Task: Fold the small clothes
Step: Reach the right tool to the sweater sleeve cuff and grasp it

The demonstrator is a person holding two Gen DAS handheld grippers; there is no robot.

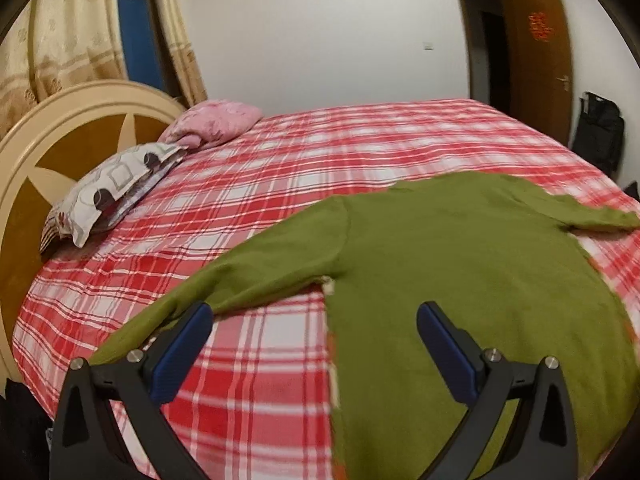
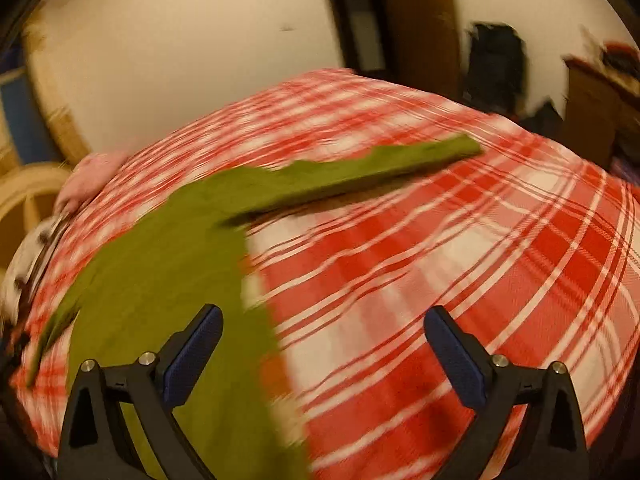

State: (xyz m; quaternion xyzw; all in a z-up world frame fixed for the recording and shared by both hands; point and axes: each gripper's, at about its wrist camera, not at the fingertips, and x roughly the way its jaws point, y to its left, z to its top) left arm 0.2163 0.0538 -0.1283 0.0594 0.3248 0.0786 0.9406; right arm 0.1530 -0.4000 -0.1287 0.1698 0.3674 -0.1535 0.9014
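Lying flat on the bed [image 1: 280, 184], the green sweater [image 1: 460, 264] is spread over the red-and-white plaid sheet, both sleeves out. In the left wrist view its body fills the 3 to 6 o'clock sector; one sleeve runs toward 8 o'clock, passing under the left finger [image 1: 182, 354] of the left gripper [image 1: 314, 354]. Left gripper fingers spread wide, nothing between them; whether they touch the cloth cannot be told.

Right gripper [image 2: 323, 358] fingers also spread wide, empty, above the sweater's side edge. Sweater body sits at 7 to 9 o'clock in this view, other sleeve reaching toward 1 o'clock.

Open plaid sheet: 10 to 1 o'clock in the left view, 2 to 5 o'clock in the right view. Two pillows [image 1: 120, 184] lie against the headboard [image 1: 48, 152] at 9 to 10 o'clock, well apart from the sweater.

Sweater hem cut off by the lower frame edge in both views. Right view heavily motion-blurred; far room detail unreadable. Open door [image 1: 536, 60] at 1 o'clock.
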